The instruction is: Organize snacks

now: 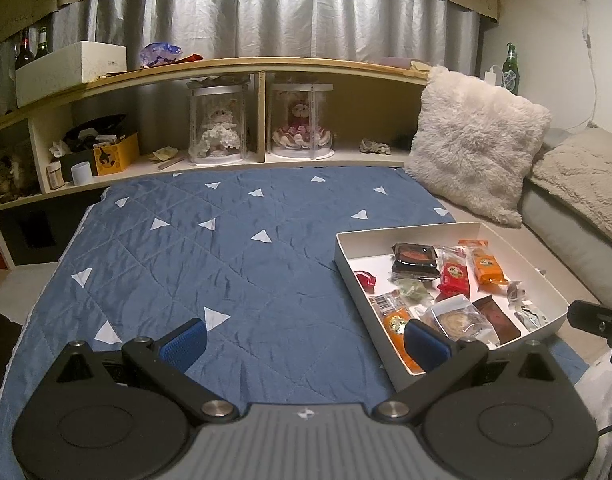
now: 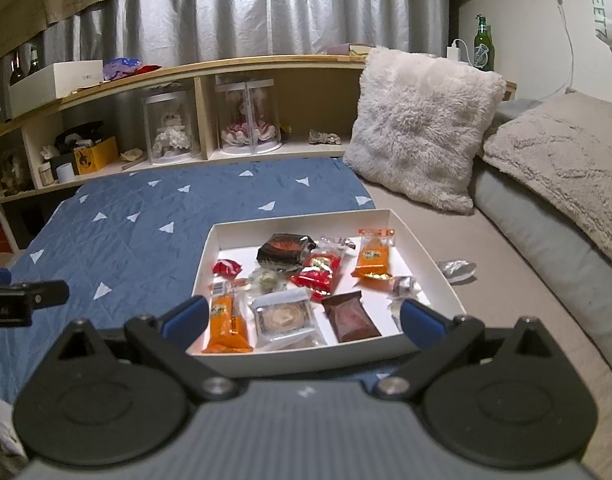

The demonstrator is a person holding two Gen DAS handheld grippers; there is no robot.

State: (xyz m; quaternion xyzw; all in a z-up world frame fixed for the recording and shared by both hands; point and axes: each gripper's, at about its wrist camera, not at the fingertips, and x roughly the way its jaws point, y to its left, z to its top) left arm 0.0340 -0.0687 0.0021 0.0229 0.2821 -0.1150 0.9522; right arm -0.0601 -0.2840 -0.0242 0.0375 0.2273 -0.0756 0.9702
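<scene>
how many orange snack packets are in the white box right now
2. One orange packet lies at the near-left corner of the white box; the other orange packet lies toward the far right. More could be hidden under other wrappers.

Your bed [image 2: 418, 216] carries a blue quilt [image 2: 146, 240] with white triangles; the white snack tray [image 2: 306, 354] sits on its right edge; a fluffy pillow [image 2: 422, 128] and crumpled silver wrapper [image 2: 458, 269] lie beside.

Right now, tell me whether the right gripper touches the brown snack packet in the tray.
Apart. The right wrist view shows the right gripper open, and bare tray floor between its fingers and the brown snack packet.
</scene>
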